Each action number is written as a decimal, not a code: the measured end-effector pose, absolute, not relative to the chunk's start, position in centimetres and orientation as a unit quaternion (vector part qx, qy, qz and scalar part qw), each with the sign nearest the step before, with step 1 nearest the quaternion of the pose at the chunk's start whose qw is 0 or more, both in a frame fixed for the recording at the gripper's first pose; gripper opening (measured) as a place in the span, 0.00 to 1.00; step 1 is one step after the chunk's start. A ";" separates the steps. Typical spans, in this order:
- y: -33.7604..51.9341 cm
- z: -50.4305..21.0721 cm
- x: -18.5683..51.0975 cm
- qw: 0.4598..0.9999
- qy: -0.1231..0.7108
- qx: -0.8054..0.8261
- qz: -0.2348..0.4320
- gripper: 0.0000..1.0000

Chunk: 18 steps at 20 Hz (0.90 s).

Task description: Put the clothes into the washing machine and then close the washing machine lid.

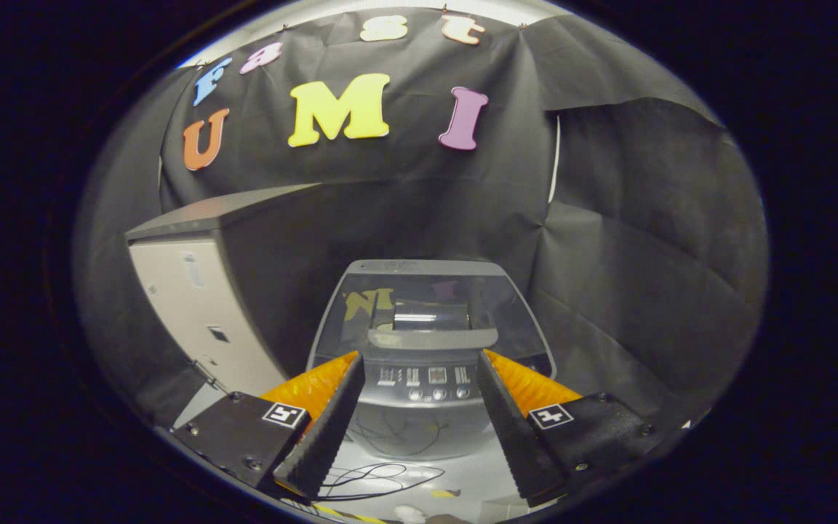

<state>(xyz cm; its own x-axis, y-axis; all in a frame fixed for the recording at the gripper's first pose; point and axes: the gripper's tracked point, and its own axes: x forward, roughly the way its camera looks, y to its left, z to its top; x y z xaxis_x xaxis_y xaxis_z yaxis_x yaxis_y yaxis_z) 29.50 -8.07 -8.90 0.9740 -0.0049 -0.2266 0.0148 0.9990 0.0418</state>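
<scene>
The grey top-loading washing machine (419, 378) stands on the pale floor straight ahead of the gripper, its control panel of small buttons and dials (430, 382) facing the camera. Its tinted, see-through lid (430, 309) lies down flat over the tub, with the grey handle bar (433, 338) along its front edge just above the panel. The glass mirrors the booth, so what is in the drum cannot be made out; whether clothes are inside is not settled here, and no garment shows on the floor around the machine. The lid thus lies as the task sentence wants it at the end, but the same scene would equally fit a machine waiting to be opened and loaded.

The gripper (419, 422) is held level and centred on the machine, its two fingers spread wide and grasping nothing; the panel and machine front show in the gap between them. That placement appears to suit a squared-up stance before the lid handle, which lies just beyond the fingertips, though it may equally be a pose drawn back from a closed lid.

A thin dark cable (382, 477) loops on the floor (463, 466) between the fingers and the machine's base. To the left of the machine stands a tall pale cabinet with a dark grey top (186, 313), probably set there as a fixed booth furnishing. Black cloth (644, 276) drapes behind and to the right.
</scene>
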 end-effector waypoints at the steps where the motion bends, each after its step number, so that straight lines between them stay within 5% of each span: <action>1: -7.3 -8.7 26.7 0.994 0.104 0.029 -0.012 0.97; 10: 0.5 -3.9 9.0 0.999 0.025 0.027 -0.008 0.99; 18: 1.1 -3.9 3.2 0.999 0.025 0.023 -0.017 0.99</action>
